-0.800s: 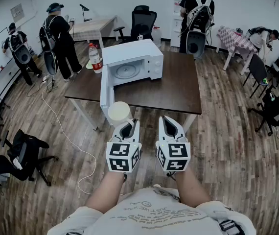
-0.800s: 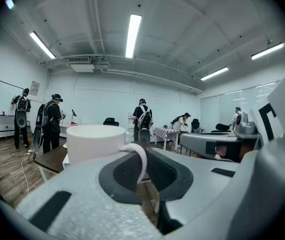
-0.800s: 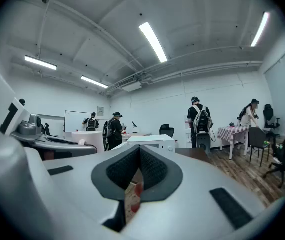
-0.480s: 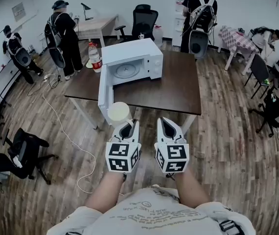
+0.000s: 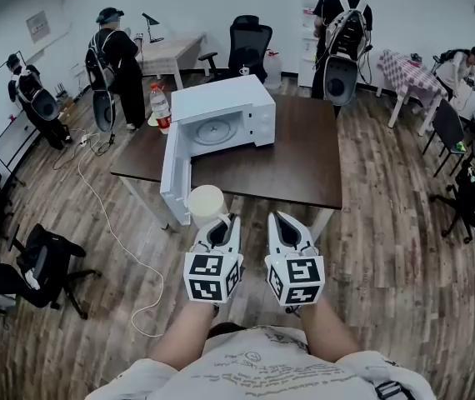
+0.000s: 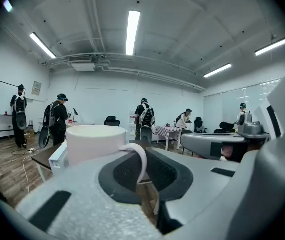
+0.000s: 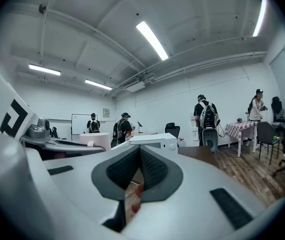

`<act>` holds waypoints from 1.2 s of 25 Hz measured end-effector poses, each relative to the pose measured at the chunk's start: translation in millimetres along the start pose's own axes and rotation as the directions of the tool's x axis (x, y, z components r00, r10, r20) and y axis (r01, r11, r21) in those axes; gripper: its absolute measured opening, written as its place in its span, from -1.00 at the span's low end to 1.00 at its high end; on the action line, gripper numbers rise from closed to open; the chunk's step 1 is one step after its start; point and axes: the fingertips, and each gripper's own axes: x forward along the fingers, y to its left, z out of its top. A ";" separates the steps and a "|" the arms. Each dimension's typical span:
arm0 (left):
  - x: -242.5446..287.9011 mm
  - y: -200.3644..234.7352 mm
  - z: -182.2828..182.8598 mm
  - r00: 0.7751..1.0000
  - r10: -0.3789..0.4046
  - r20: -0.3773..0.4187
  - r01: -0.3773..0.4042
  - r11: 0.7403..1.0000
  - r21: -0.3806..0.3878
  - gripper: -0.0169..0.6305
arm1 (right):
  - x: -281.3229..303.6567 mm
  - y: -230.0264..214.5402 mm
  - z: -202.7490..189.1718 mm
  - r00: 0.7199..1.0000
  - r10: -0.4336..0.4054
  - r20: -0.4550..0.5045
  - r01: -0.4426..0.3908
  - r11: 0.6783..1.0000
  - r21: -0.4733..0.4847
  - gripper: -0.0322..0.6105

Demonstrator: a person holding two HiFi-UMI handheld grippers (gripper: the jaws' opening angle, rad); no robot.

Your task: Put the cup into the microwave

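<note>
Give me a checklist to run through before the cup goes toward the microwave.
1. Grip: the left gripper is shut on the handle of the cup: ok.
2. The cup is upright: ok.
3. The door of the microwave stands wide open: ok.
4. Cavity: only the turntable shows inside: ok.
5. Clearance: in the head view the cup sits close to the door's free edge: cannot tell.
6. The right gripper is shut on nothing, beside the left: ok.
</note>
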 end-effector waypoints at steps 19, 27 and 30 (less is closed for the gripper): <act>72.5 -2.6 -3.2 1.000 -0.018 -0.015 0.018 1.000 0.016 -0.85 | 34.9 -54.8 -11.0 1.000 -0.020 -0.019 0.020 1.000 0.002 -0.87; 114.0 7.6 -7.7 0.999 -0.042 -0.033 0.041 0.999 -0.020 -0.85 | 62.9 -72.7 -13.1 1.000 -0.011 -0.028 0.011 1.000 0.014 -0.87; 127.4 13.6 -7.2 0.998 -0.051 -0.033 0.050 0.998 -0.027 -0.85 | 76.8 -79.3 -10.6 1.000 -0.009 -0.017 0.010 0.999 0.044 -0.87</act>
